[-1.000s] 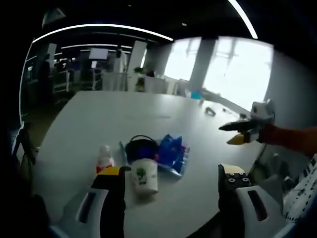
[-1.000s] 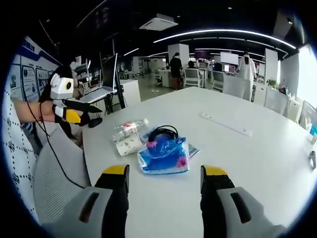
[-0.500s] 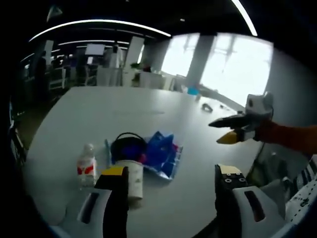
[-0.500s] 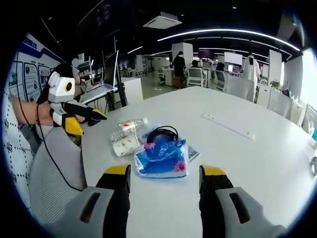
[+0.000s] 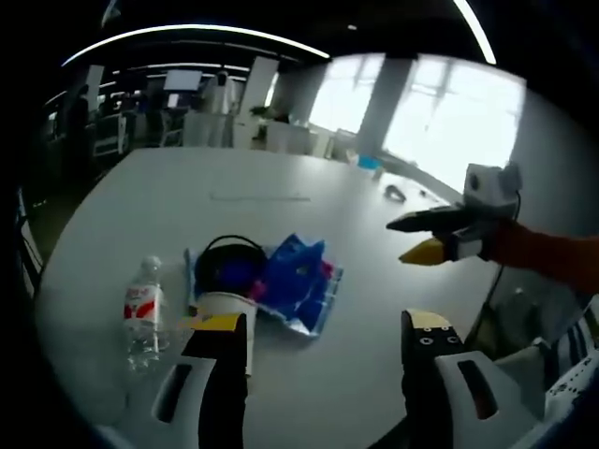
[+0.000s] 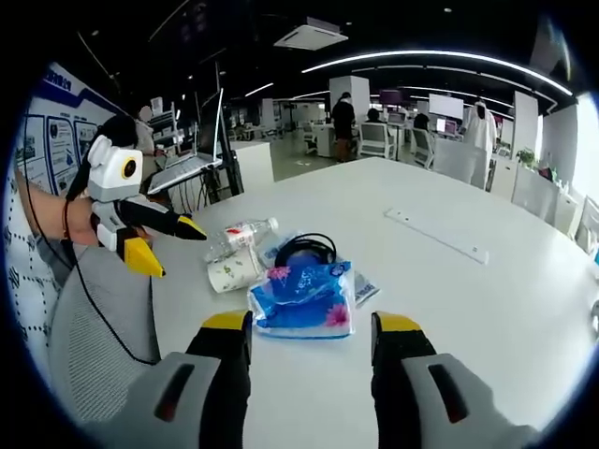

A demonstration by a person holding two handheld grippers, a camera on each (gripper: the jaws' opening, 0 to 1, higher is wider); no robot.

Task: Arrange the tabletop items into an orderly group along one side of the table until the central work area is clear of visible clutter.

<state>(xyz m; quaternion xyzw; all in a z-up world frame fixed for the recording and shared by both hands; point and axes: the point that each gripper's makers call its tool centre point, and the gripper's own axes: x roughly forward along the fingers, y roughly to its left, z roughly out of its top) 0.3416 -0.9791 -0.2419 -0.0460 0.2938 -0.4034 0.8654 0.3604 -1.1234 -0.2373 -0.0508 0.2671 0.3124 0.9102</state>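
A small cluster lies on the white table (image 5: 281, 178): a clear water bottle with a red label (image 5: 140, 313), a paper cup on its side (image 5: 223, 309), black headphones (image 5: 223, 265) and a blue packet (image 5: 298, 279). The same bottle (image 6: 241, 234), cup (image 6: 234, 269), headphones (image 6: 304, 251) and packet (image 6: 299, 299) sit just ahead of my right gripper (image 6: 311, 323), which is open and empty. My left gripper (image 5: 323, 323) is open and empty, its left jaw over the cup. It also hovers at the table's edge (image 6: 173, 251). The right gripper (image 5: 407, 238) reaches in, jaws apart.
A long white strip (image 6: 438, 236) lies further back on the table, and a small dark object (image 5: 396, 194) sits near the window side. A laptop on a stand (image 6: 192, 150) and office chairs stand beyond the table edge. People stand far back.
Both grippers have edged toward the cluster. In the right gripper view the left gripper has come nearer the bottle and cup. The items have not moved on the table.
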